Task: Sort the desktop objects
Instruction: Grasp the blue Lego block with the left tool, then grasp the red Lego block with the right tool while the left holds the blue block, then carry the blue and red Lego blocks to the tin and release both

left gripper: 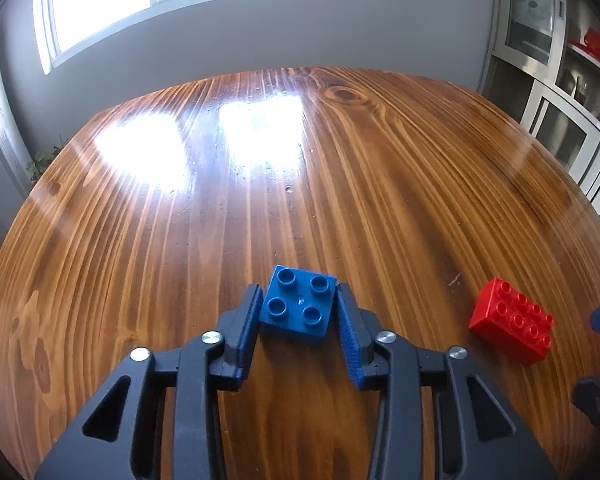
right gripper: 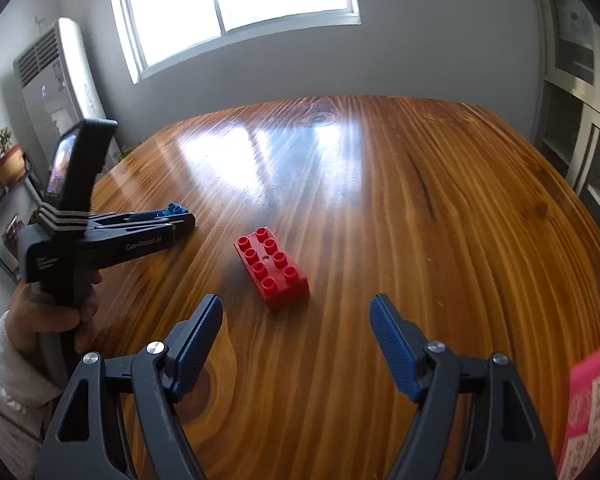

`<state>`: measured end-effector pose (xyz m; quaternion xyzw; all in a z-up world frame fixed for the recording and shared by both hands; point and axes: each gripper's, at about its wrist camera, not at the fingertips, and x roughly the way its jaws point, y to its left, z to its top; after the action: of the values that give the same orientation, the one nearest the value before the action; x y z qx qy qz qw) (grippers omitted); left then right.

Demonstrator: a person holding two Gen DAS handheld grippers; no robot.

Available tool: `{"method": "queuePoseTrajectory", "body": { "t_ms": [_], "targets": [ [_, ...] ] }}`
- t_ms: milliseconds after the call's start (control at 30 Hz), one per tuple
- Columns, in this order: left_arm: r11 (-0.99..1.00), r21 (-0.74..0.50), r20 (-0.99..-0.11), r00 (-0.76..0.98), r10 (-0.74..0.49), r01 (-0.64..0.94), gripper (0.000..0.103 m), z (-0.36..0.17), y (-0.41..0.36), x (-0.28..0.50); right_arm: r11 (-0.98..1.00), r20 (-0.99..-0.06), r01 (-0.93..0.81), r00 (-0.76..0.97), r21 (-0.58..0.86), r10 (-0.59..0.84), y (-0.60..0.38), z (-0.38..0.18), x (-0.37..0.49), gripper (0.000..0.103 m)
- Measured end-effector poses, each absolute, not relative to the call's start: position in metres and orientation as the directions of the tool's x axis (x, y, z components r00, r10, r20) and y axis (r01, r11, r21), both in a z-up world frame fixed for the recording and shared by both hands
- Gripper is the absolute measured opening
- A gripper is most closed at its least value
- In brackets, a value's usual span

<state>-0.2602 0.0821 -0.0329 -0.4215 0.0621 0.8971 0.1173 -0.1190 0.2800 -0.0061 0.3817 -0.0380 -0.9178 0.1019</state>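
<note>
A blue four-stud brick [left gripper: 298, 300] lies on the wooden table [left gripper: 360, 184], turned slightly askew. My left gripper [left gripper: 299, 295] is shut on it, with a pad against each side. In the right wrist view this gripper [right gripper: 180, 218] reaches in from the left with the blue brick [right gripper: 174, 209] at its tips. A red eight-stud brick [right gripper: 271, 266] lies flat just ahead of my right gripper [right gripper: 296, 305], which stands open with nothing between its fingers. The red brick [left gripper: 512, 326] also shows to the right of the blue one.
A pink printed box [right gripper: 592, 408] sits at the near right table edge. A person's hand [right gripper: 48, 312] in a white sleeve holds the left gripper's handle. A standing air conditioner [right gripper: 60, 80] and potted plants are beyond the left edge, white cabinets [right gripper: 580, 140] on the right.
</note>
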Motion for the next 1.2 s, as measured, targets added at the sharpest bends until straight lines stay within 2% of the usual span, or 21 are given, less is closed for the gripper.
{"method": "queuePoseTrajectory", "body": {
  "t_ms": [233,500,567,600,633,733,933,1200],
  "targets": [
    [-0.966,-0.004,-0.748,-0.641,0.174,-0.257,0.037,-0.019,0.08,-0.251,-0.972,-0.719,0.164,-0.655,0.167,-0.234,0.267,-0.016,-0.154,0.079],
    [-0.968,-0.014,-0.732,-0.657,0.181,-0.251,0.037,-0.009,0.082,-0.243,-0.973,-0.756,0.197,-0.617,0.121,-0.219,0.245,-0.027,-0.176,0.079],
    [-0.969,-0.013,-0.73,-0.659,0.179,-0.248,0.037,-0.009,0.082,-0.244,-0.976,-0.772,0.197,-0.605,0.094,-0.196,0.242,-0.031,-0.179,0.074],
    [-0.969,-0.014,-0.73,-0.66,0.179,-0.248,0.037,-0.008,0.082,-0.244,-0.977,-0.77,0.199,-0.61,0.079,-0.187,0.241,-0.03,-0.178,0.067],
    [-0.969,-0.015,-0.729,-0.66,0.18,-0.247,0.037,-0.008,0.083,-0.244,-0.978,-0.772,0.199,-0.611,0.067,-0.177,0.241,-0.03,-0.177,0.055],
    [-0.969,-0.013,-0.729,-0.661,0.178,-0.246,0.037,-0.007,0.08,-0.239,-0.982,-0.771,0.182,-0.618,0.051,-0.155,0.244,-0.029,-0.174,0.037],
    [-0.966,-0.018,-0.726,-0.661,0.19,-0.259,0.037,-0.004,0.084,-0.237,-0.987,-0.753,0.141,-0.64,0.08,-0.152,0.259,-0.023,-0.158,0.035],
    [-0.952,-0.02,-0.708,-0.668,0.229,-0.305,0.037,0.007,0.097,-0.223,-0.99,-0.683,0.089,-0.716,0.112,-0.142,0.28,0.008,-0.12,0.035]
  ]
}}
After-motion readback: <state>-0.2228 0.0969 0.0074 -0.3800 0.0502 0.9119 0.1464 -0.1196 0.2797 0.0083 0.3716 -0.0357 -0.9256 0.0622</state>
